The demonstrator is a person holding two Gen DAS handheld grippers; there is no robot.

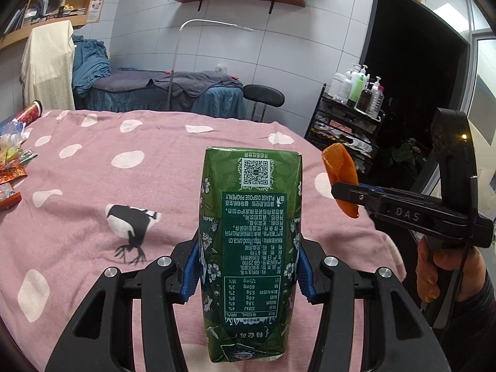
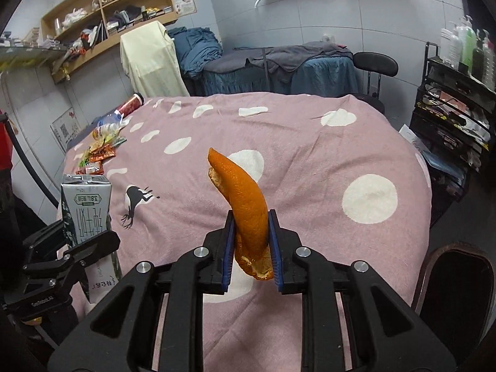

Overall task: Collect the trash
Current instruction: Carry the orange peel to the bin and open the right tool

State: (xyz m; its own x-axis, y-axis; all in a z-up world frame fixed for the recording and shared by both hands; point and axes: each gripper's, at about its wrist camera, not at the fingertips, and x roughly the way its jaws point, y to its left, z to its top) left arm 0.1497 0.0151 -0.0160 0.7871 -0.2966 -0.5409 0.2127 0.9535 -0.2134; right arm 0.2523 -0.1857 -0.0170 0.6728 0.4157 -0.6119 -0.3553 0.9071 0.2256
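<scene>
One curved orange peel [image 2: 245,204], gripper-clamped

light: even indoor glow, soft shadows | focus: staying sharp | edges: fisheye bending, corners going black | doorway [image 1: 412,71]: reading dark

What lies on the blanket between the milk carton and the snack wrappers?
Only bare pink blanket, in the right wrist view, separates milk carton from snack wrappers.
</scene>
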